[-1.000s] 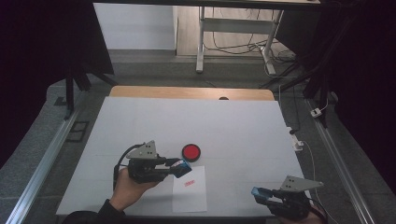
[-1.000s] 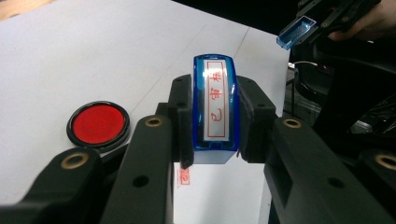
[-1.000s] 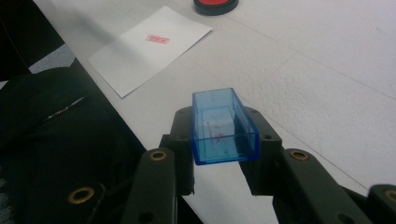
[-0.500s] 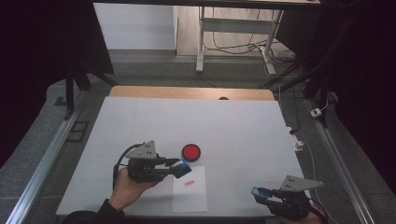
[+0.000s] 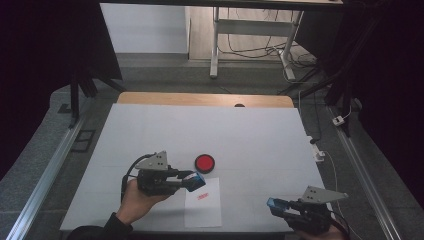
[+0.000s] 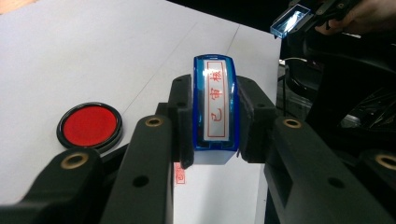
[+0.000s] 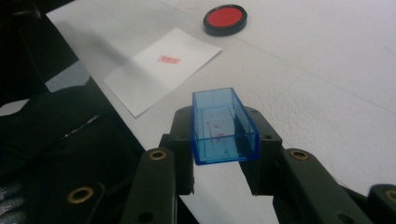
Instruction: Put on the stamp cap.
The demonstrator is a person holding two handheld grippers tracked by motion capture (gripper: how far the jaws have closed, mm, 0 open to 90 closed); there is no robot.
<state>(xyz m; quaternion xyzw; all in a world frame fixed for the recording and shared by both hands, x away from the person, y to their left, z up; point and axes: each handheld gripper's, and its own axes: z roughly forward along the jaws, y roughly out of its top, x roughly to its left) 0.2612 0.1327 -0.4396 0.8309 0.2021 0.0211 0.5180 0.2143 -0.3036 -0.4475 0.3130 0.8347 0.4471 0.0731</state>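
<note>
Left gripper (image 6: 212, 140) fingers clenched on blue rectangular stamp (image 6: 214, 112), frame centre, above white paper sheet (image 5: 202, 202). Right gripper (image 7: 219, 149) fingers grasp clear blue plastic cap (image 7: 223, 127), lower centre. Red round ink pad (image 5: 204, 163) on white table (image 5: 250, 135).

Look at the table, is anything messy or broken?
Nothing stands out. The paper lies flat with one neat red mark, the ink pad sits beside it, the left gripper holds the stamp, and the right gripper holds its blue cap.
</note>
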